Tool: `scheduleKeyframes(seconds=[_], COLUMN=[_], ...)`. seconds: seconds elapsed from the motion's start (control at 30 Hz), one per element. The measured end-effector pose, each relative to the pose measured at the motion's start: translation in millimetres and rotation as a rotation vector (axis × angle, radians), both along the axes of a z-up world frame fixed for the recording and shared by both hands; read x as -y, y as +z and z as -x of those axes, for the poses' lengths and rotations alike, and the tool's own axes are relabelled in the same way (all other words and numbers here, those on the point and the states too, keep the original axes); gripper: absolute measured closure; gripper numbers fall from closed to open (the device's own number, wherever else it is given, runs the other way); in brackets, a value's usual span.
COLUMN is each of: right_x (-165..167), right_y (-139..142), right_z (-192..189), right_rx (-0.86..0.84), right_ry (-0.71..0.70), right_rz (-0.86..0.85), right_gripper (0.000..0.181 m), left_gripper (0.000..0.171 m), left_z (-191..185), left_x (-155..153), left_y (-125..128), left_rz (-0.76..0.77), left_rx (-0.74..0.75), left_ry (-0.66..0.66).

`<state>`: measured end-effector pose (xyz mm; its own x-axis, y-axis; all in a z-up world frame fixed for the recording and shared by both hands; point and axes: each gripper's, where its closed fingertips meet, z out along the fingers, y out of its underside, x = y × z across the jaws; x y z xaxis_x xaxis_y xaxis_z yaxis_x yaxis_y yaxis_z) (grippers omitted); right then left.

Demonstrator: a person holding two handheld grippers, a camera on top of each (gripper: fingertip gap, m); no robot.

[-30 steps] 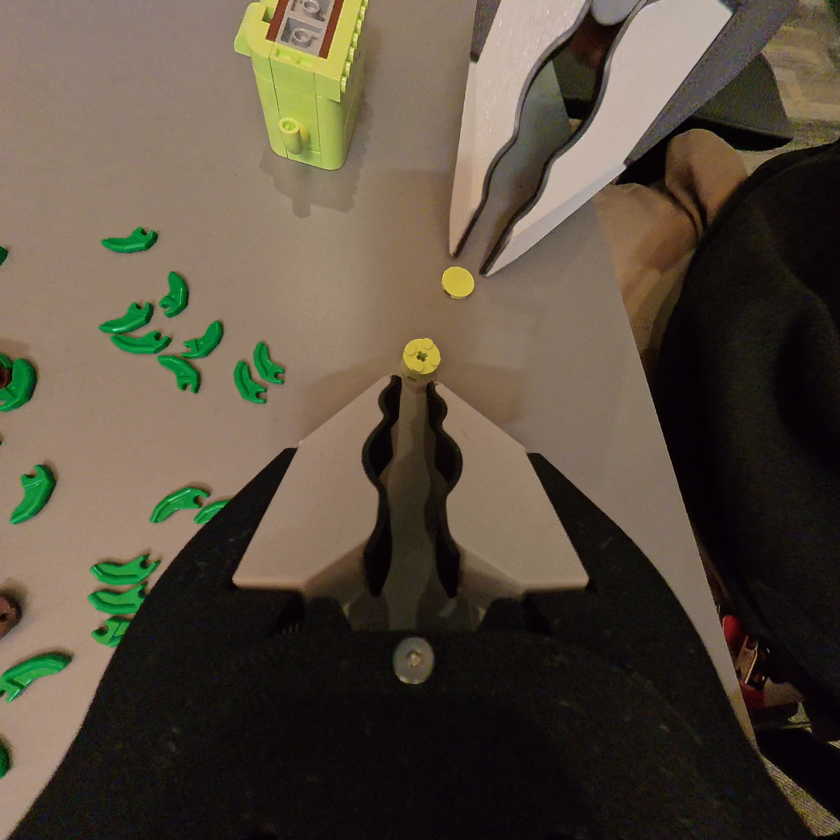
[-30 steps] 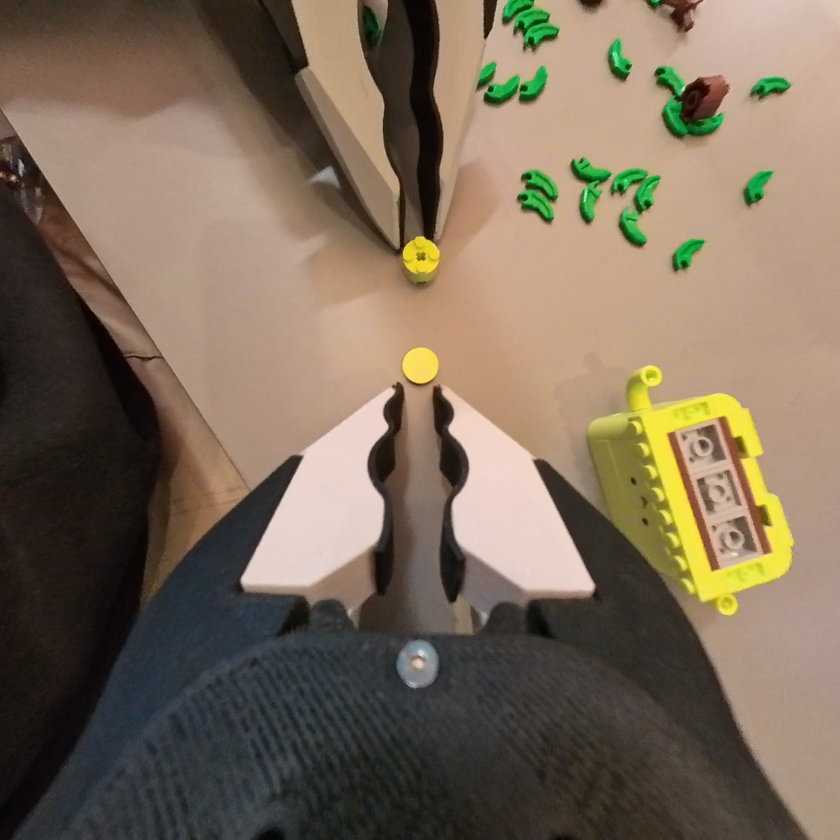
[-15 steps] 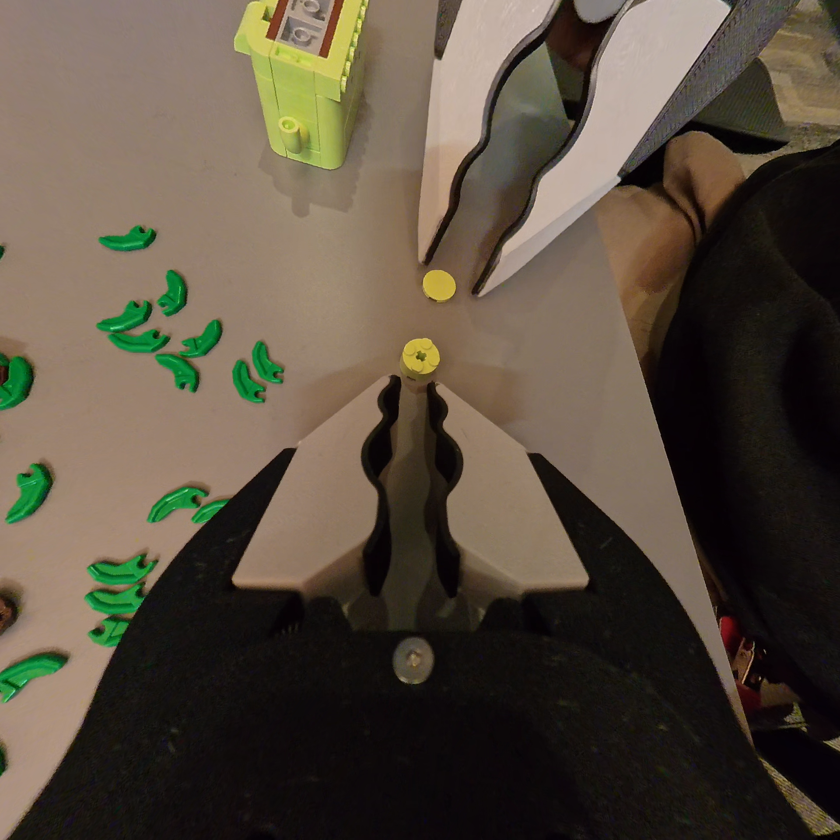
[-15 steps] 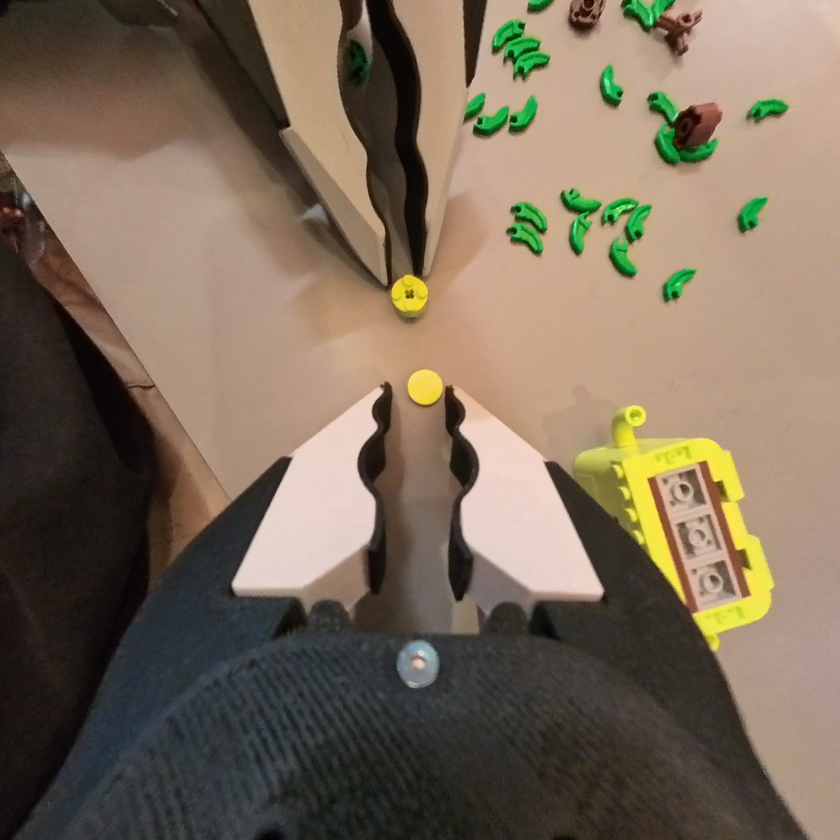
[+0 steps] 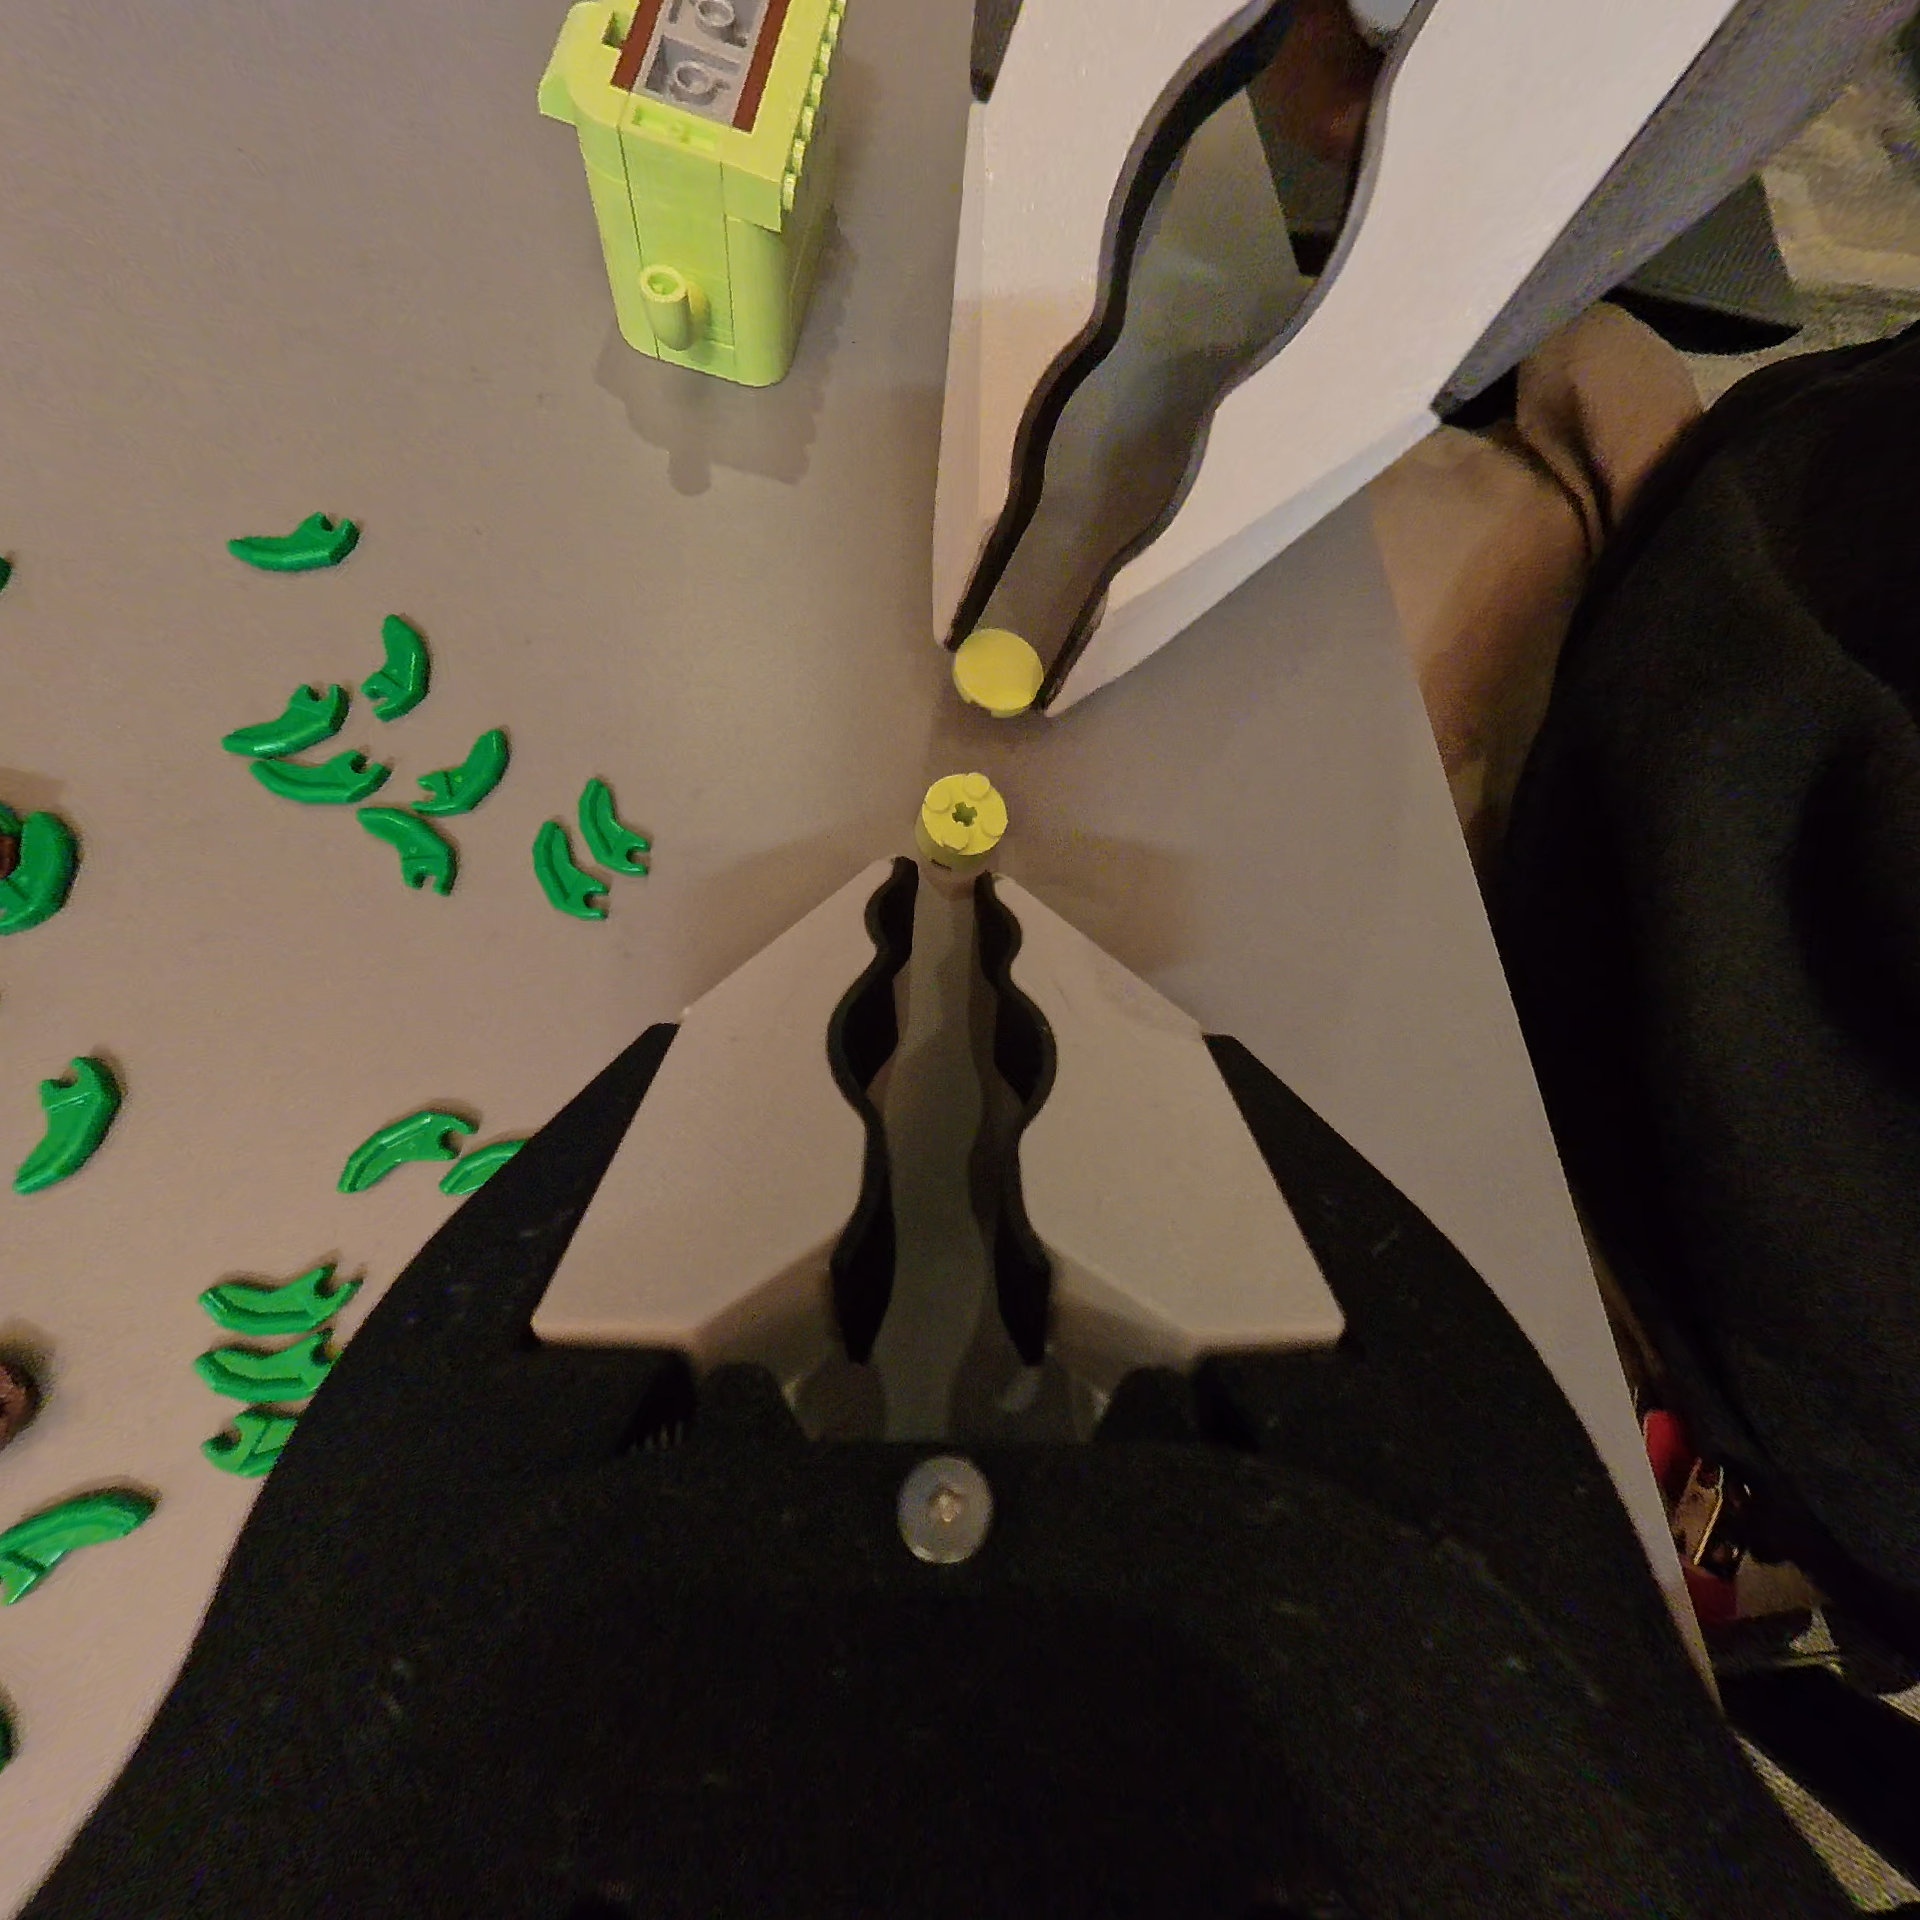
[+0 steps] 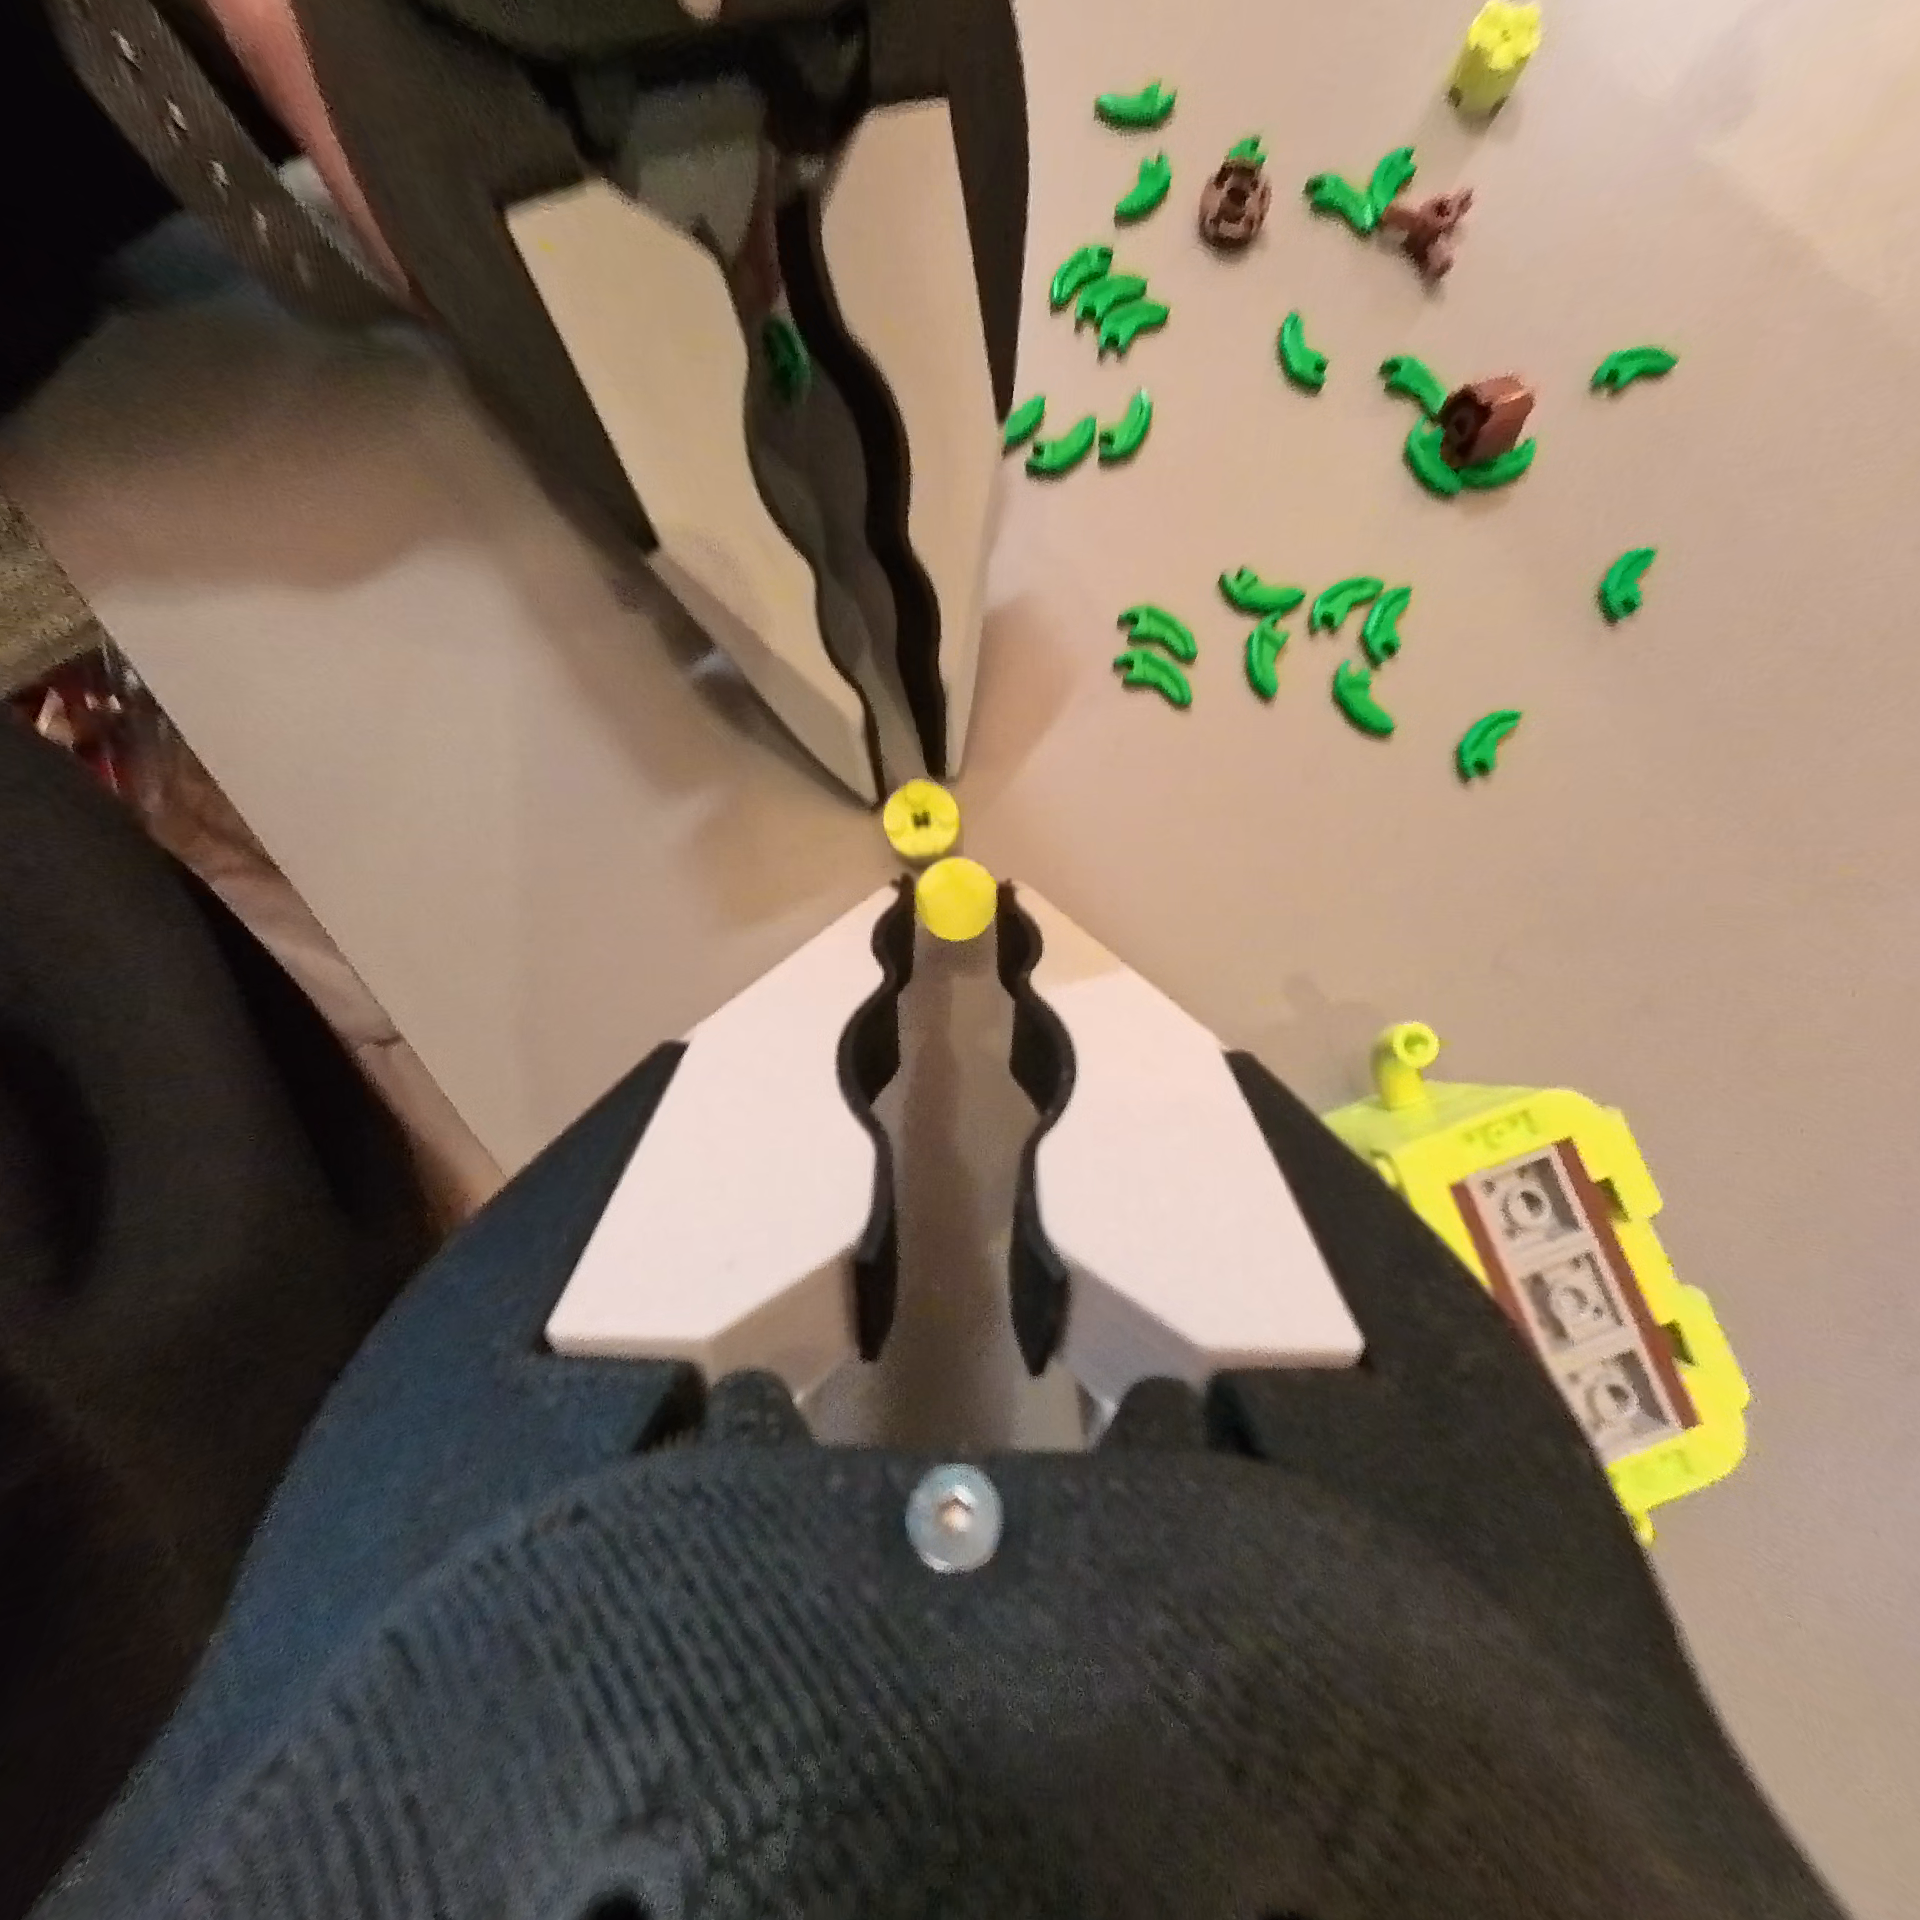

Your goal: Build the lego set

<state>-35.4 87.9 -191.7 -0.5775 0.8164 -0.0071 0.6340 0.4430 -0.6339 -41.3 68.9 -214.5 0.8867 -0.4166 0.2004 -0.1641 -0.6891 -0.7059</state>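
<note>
The left gripper (image 5: 961, 878) is clenched on a round yellow brick (image 5: 963, 821), which stands at the very tips of its fingers with its studded, cross-holed top facing up; in the right wrist view the same brick (image 6: 921, 819) sits at the tips of that gripper (image 6: 906, 795) coming in from the top. The right gripper (image 6: 951, 891) grasps a flat yellow disc (image 6: 954, 900) between its fingertips, smooth face up, each tip against the disc's edge with a narrow gap behind it. In the left wrist view the disc (image 5: 997, 673) shows at the tip of the right gripper (image 5: 1003, 675), which reaches in from the upper right. Disc and brick are just beside each other, tip to tip between the two grippers; in the right wrist view their edges look to meet, in the left wrist view a small strip of table (image 5: 727, 582) separates them, so I cannot tell whether they touch. Both lie near the table's edge on the person's side. A lime block (image 5: 707, 187) with a grey and brown top stands further in on the table, well apart from the brick; in the right wrist view it (image 6: 1538, 1257) lies right of the right gripper. Green leaves (image 5: 416, 790) are scattered over the far side of the table, with a few brown pieces (image 6: 1486, 416) among them and a second small yellow piece (image 6: 1496, 52) at the far edge.
</note>
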Motion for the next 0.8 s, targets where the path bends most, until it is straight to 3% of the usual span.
scheduleKeyframes(seconds=[0.17, 0.4, 0.8], right_x=[18, 14, 13], right_y=[0, -7, -10], right_z=[5, 5, 8], right_rx=[0.028, 0.042, 0.076], right_ry=[-0.061, -0.092, 0.003], right_rz=[0.034, -0.008, -0.031], right_gripper=[0.167, 0.167, 0.167], left_gripper=[0.167, 0.168, 0.168], left_z=[-2, -3, -3], left_x=[1, 1, 1], left_y=[-1, 0, 0], left_rz=[0.005, 0.007, 0.009], left_rx=[0.001, 0.007, 0.013], left_ry=[-0.003, -0.009, -0.009])
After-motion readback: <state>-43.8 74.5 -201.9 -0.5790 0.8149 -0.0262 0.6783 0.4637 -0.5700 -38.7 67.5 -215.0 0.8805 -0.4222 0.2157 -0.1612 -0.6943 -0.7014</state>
